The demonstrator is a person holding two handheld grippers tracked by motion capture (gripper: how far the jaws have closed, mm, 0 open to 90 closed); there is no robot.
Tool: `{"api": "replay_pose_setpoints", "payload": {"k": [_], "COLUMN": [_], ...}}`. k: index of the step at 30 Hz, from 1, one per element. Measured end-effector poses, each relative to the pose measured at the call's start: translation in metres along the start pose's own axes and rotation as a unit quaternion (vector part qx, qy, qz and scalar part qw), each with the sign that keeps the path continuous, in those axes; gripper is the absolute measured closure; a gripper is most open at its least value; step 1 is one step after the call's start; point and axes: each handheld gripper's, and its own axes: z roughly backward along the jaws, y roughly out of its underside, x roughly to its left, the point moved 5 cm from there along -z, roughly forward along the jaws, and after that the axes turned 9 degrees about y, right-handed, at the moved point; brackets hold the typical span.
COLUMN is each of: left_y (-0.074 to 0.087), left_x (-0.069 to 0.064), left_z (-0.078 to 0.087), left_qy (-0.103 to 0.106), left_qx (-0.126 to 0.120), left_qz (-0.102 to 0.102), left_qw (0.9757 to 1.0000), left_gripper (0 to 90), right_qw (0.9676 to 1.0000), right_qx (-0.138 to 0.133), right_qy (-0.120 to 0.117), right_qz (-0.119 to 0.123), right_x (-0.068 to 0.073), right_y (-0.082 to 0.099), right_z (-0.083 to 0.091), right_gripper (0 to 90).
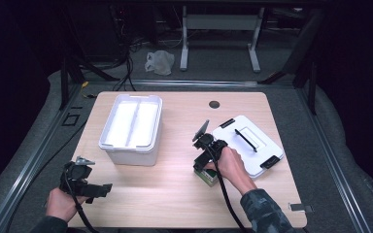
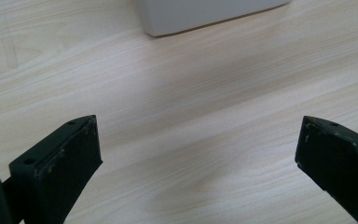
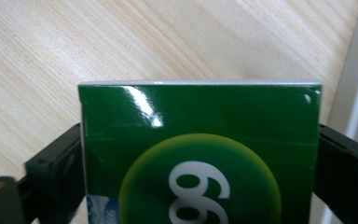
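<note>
Clamped on a green box (image 3: 200, 158), my right gripper (image 1: 205, 158) presses both jaws flat against its sides, low over the table (image 1: 175, 194) toward the right edge, just beside the white lid (image 1: 250, 145). I cannot tell the box's long axis. My left gripper (image 1: 97, 188) hovers near the front left corner, jaws spread wide. Farther back, toward the left edge, stands the white bin (image 1: 132, 128).

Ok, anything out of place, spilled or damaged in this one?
Nothing stands out. The white bin sits upright and open on the table, its lid lies flat to the right, and the green box sits squarely between the right gripper jaws. No spill or damage is visible.
</note>
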Motion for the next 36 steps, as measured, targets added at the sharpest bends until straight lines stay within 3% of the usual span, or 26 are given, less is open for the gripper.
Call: {"api": "replay_pose_setpoints", "payload": {"k": [4, 11, 19, 24, 28, 36], "left_y": [0.000, 0.000, 0.001, 0.001, 0.001, 0.001], "left_x": [0.000, 0.000, 0.001, 0.001, 0.001, 0.001], "left_z": [0.000, 0.000, 0.000, 0.000, 0.000, 0.000], "left_qy": [0.000, 0.000, 0.000, 0.000, 0.000, 0.000], "left_qx": [0.002, 0.003, 0.003, 0.003, 0.003, 0.003], "left_qz": [0.000, 0.000, 0.000, 0.000, 0.002, 0.002], "left_qw": [1.0000, 1.0000, 1.0000, 1.0000, 1.0000, 1.0000], "left_gripper": [0.1, 0.1, 0.1, 0.1, 0.1, 0.1], "right_qw": [0.9999, 0.9998, 0.9995, 0.9992, 0.9989, 0.9988], "right_qx": [0.000, -0.005, -0.007, -0.014, -0.032, -0.033], "right_qy": [0.008, 0.011, 0.009, 0.011, 0.006, 0.012], "right_qz": [0.007, 0.016, 0.030, 0.036, 0.032, 0.035], "right_x": [0.001, 0.002, 0.001, -0.003, -0.007, -0.011], "right_y": [-0.001, -0.001, 0.007, 0.020, 0.040, 0.069], "right_z": [0.000, 0.002, 0.016, 0.033, 0.055, 0.072], "right_gripper": [13.8, 16.4, 17.2, 17.2, 17.2, 17.2]}}
